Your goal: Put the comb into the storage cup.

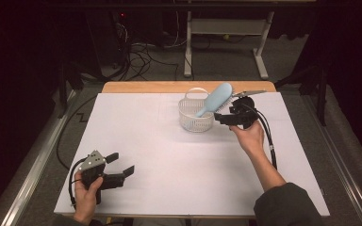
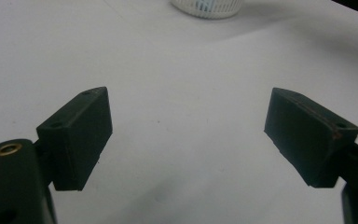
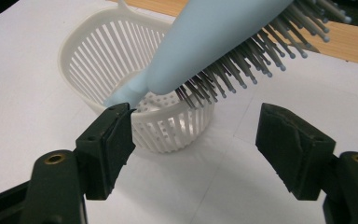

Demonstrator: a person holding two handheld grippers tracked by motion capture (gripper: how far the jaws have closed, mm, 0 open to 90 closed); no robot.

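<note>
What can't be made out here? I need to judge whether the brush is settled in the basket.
- Brush handle end: right gripper view, hidden behind the left jaw and the basket rim.
- Brush head tip: cut off by the top edge.
- Basket floor: high view, too small.

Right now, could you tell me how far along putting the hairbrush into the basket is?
Mostly done: the blue hairbrush stands handle-down in the white basket, its bristled head leaning out over the rim. In hand: nothing; the right gripper sits beside the basket with jaws open and apart from the brush. The left gripper rests open on the table. Left: probably just withdrawing.
</note>
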